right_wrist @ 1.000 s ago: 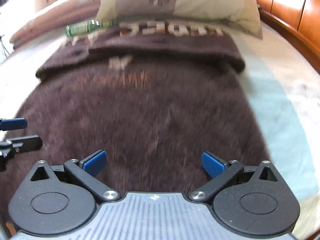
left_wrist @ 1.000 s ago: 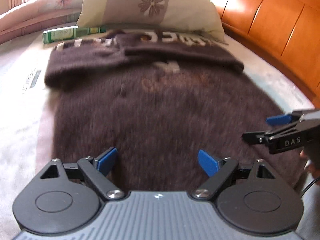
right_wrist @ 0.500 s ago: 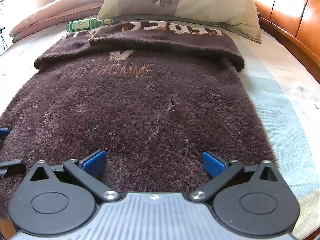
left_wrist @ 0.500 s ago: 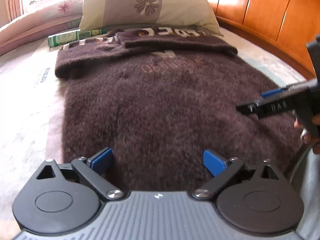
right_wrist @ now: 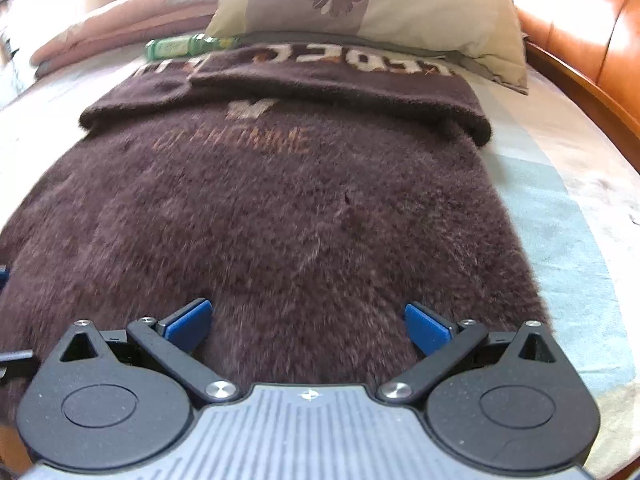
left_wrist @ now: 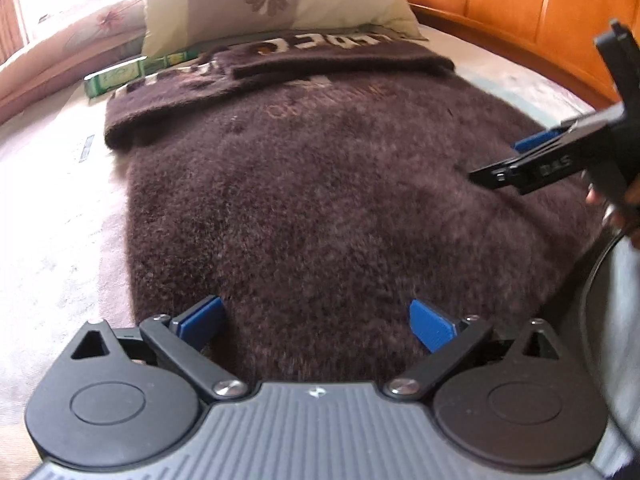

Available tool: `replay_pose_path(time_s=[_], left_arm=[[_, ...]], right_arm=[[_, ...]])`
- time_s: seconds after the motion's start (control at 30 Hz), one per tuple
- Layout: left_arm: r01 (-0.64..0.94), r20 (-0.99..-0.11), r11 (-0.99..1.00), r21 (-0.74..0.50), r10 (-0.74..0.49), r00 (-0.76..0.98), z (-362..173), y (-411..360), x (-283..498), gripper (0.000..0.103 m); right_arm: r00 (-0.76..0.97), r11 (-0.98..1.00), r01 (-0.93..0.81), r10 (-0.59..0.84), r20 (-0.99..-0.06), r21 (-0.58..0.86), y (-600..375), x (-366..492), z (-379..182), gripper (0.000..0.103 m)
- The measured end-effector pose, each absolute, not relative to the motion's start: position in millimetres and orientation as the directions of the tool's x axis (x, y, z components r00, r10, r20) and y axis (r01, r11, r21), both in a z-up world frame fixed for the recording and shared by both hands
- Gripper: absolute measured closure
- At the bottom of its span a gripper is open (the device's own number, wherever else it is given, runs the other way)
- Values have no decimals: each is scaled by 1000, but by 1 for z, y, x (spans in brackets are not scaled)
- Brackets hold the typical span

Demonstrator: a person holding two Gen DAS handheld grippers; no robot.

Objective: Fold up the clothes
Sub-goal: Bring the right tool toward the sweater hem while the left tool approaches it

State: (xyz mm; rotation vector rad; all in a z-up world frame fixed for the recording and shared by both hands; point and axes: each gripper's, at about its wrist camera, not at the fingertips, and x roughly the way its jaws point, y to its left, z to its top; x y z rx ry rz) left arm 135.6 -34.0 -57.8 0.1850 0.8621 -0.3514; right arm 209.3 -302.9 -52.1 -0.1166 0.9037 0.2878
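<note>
The left gripper hangs over the near hem of a fuzzy dark brown sweater, its blue pads spread wide with nothing pinched between them; its jaws have just been opening. The right gripper hovers likewise over the near edge of the same garment, its jaws also wide apart and empty above the pile. In the left wrist view the right gripper shows from the side at the right edge, above the sweater's right margin, held by a hand partly out of frame.

The sweater lies flat on the bed, spread lengthwise away from both cameras. Farther along, faint orange lettering crosses the fabric, and past it the sleeves are folded across the body, showing pale block letters. Just beyond the folded part on the left lies a green box, touching or nearly touching the sweater. A floral pillow rests at the head, with a pink quilt to its left and an orange headboard on the right
</note>
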Motion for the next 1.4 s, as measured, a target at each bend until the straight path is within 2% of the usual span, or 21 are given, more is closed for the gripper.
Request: replay_pose_path(time_s=[0.23, 0.47, 0.63, 0.87, 1.4], left_arm=[[427, -766, 903, 45, -243, 595, -55, -29, 122, 4], [560, -750, 821, 113, -299, 590, -52, -54, 112, 4], [623, -743, 764, 166, -318, 589, -57, -74, 105, 4], [649, -733, 740, 175, -342, 588, -56, -81, 101, 4], [649, -708, 731, 209, -345, 616, -51, -98, 104, 4]], right_arm=[[554, 885, -462, 243, -796, -51, -319, 164, -43, 0], [496, 737, -666, 322, -807, -115, -296, 127, -28, 0], [481, 628, -741, 251, -840, -236, -261, 116, -49, 0], [534, 612, -716, 171, -828, -335, -245, 120, -58, 0], [620, 714, -628, 217, -754, -311, -260, 132, -23, 0]])
